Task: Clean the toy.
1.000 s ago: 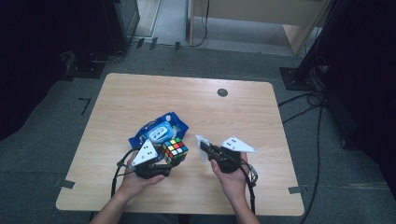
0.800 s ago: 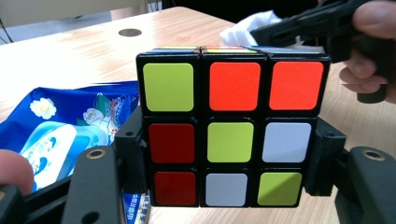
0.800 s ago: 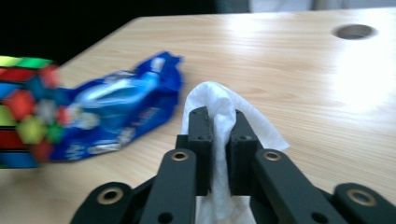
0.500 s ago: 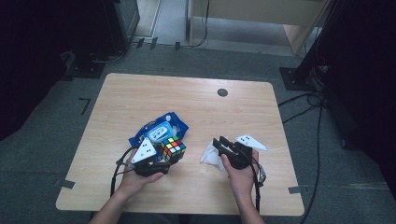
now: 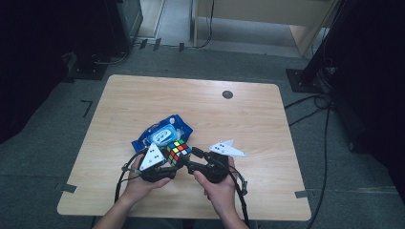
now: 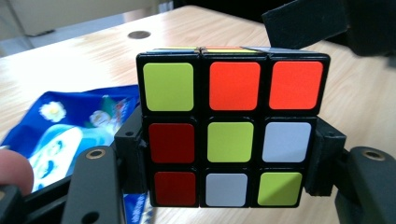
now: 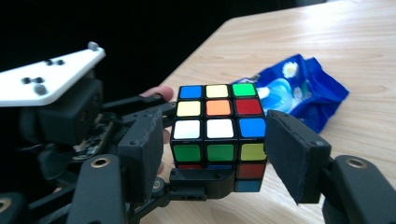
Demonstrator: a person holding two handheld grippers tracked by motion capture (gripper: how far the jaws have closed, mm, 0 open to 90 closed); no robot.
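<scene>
A lab-like recording room: around the lone wooden table [image 5: 143,95], grey carpet [image 5: 57,138], black stands [image 5: 315,62] and loose cables [image 5: 325,119].

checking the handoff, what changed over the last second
The right tongs swung back left to the cube, their jaws now open either side of it. The left tongs stay shut on the cube; the blue packet hasn't moved.

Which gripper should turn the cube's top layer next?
Right, probably. The left gripper is clamped on the cube at its lower layers; the right gripper is open, jaws flanking it without touching, free to close and twist.
</scene>
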